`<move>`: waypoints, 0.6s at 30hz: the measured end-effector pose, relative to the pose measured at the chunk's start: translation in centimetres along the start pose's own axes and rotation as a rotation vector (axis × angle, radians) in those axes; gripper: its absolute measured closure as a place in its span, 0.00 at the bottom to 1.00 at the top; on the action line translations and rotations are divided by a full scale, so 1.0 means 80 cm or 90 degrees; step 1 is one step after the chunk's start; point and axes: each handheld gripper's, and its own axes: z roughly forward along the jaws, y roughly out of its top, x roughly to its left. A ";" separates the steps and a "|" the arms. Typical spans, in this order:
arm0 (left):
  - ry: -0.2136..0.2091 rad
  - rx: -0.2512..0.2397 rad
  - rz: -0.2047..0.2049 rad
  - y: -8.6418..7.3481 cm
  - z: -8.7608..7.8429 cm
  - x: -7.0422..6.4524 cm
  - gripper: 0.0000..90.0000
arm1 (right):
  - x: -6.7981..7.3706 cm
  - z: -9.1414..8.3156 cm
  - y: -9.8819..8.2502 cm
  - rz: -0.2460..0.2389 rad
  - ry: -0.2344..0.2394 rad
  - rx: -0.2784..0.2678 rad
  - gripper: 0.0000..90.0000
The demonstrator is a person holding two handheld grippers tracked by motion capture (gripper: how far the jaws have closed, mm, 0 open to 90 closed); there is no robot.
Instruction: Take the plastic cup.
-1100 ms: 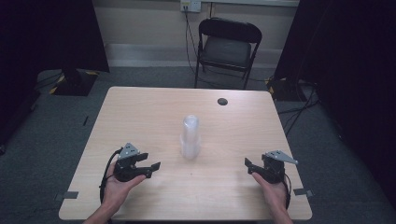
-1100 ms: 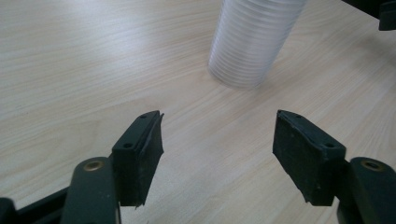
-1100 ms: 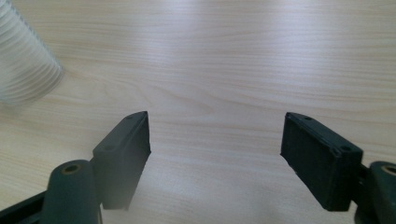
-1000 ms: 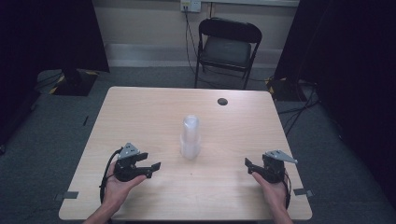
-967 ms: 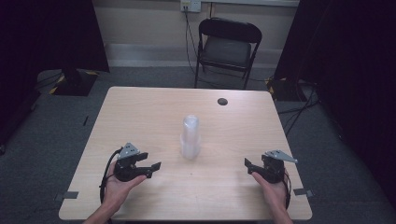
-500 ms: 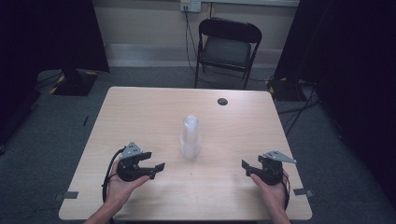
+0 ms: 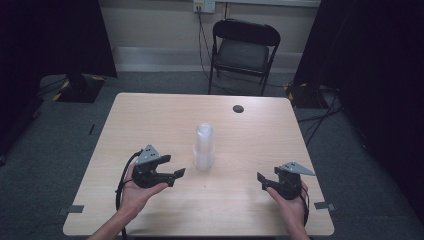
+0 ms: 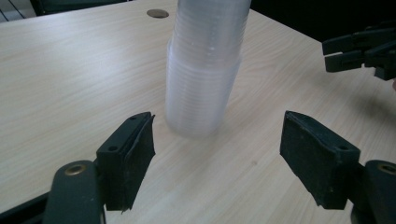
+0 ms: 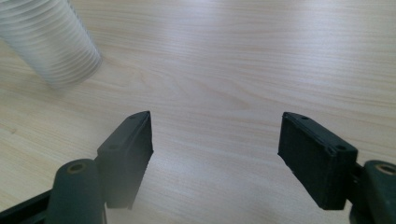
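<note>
Overhead, the stack of clear cups (image 7: 204,148) stands mid-table, near the left gripper (image 7: 176,171), well apart from the right gripper (image 7: 261,179). Through the left gripper view its jaws, just opened, gape empty before the stack, so a crooked approach could topple it. Likewise the right gripper view shows jaws wide and empty, with the stack (image 9: 49,39) far-left; a low swing risks scraping the table (image 9: 243,60).

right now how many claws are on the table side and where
2. The left claw hovers just left of the stack of clear cups, jaws open and empty. The right claw is farther off at the stack's right, also open.
</note>
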 end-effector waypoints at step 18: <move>-0.003 -0.041 0.040 0.071 0.051 -0.010 0.24 | 0.003 -0.001 0.003 -0.001 0.014 0.000 0.27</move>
